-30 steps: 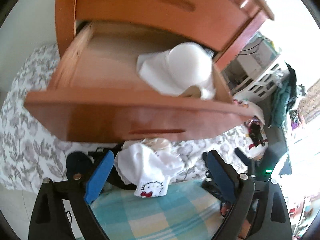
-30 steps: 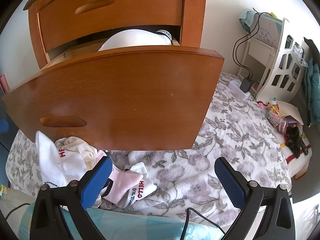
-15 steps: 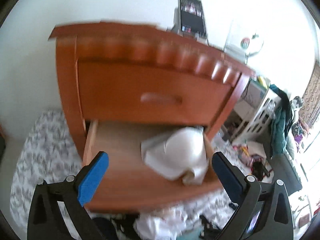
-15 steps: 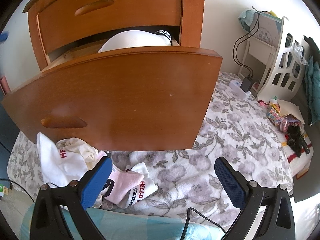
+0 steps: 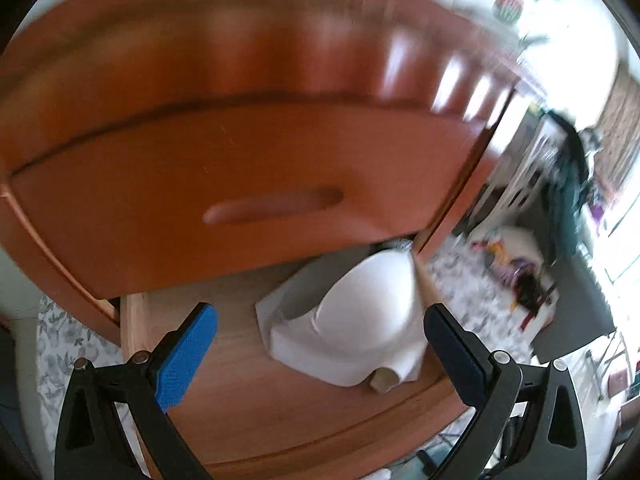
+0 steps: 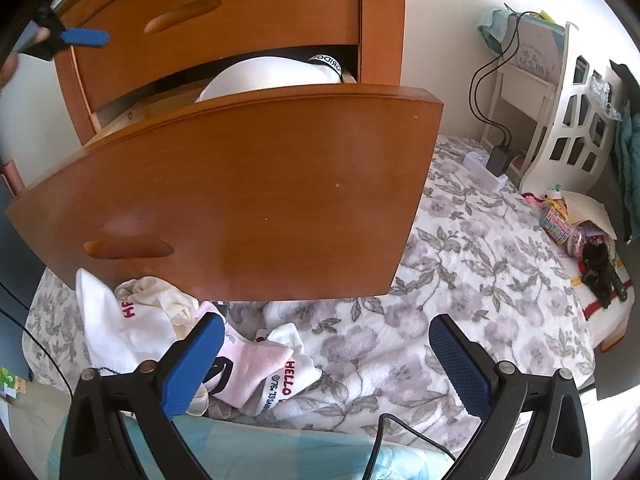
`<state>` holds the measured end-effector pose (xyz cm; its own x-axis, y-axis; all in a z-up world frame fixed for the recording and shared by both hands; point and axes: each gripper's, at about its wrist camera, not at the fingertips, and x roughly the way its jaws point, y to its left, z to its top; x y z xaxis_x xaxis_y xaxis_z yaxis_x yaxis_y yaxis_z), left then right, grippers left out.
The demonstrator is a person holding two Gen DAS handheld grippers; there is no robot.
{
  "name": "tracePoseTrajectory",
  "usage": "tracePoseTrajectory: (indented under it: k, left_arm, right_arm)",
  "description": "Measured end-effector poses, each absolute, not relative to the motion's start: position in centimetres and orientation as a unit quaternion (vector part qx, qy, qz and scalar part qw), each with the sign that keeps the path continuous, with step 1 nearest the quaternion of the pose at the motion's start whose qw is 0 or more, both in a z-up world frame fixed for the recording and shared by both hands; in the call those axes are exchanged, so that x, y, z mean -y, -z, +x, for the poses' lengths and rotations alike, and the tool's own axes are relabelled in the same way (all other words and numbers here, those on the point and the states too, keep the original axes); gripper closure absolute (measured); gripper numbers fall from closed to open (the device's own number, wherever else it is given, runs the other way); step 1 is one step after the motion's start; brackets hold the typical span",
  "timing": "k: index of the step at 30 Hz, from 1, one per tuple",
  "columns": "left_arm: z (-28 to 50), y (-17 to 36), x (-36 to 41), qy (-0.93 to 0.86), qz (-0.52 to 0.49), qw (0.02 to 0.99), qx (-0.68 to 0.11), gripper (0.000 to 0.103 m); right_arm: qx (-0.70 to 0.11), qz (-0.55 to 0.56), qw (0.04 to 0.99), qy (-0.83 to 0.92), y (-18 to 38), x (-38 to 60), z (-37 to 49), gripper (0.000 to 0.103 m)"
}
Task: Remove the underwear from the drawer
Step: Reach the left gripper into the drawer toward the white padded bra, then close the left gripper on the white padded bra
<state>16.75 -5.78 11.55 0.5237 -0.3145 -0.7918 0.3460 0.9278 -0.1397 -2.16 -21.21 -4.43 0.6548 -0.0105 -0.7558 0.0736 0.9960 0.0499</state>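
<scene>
The lower drawer (image 5: 304,432) of a reddish wooden dresser (image 5: 224,152) stands pulled out. White padded underwear (image 5: 360,320) lies in its right half. My left gripper (image 5: 320,320) hovers open just above the drawer, its blue pads either side of the white piece without touching it. The right wrist view has the same drawer front (image 6: 240,200), the white underwear (image 6: 268,76) peeking over it, and a black-and-white waistband (image 6: 328,62) behind. My right gripper (image 6: 324,344) is open and empty, low in front of the drawer. The left gripper's blue finger (image 6: 84,38) shows at upper left.
White and pink socks (image 6: 256,364) and other small garments lie on the floral bedspread (image 6: 460,280) under the drawer. A white shelf unit (image 6: 560,100) with cables and a charger (image 6: 498,160) stands to the right. Toys and clutter (image 6: 580,236) lie beyond.
My left gripper rose from below the drawer front, past the pile of socks, and moved in over the open drawer close to the white underwear. The right gripper stayed put.
</scene>
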Motion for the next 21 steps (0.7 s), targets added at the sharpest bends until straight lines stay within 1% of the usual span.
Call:
tracePoseTrajectory:
  k: [10,15,21]
  left_arm:
    - [20.1,-5.2,8.9,0.218,0.036,0.812,-0.540,0.000]
    - [20.9,-4.1,10.0,0.239,0.016,0.796,-0.555,0.000]
    - [22.0,-2.4,12.0,0.237,0.057,0.783,-0.572,0.000]
  right_arm:
    - [-0.423,0.056,0.904,0.014,4.7,21.8,-2.0,0.000]
    - [-0.428,0.059,0.902,0.012,4.9,21.9,-1.8,0.000]
    - [-0.434,0.060,0.899,0.008,5.1,21.9,-1.5,0.000]
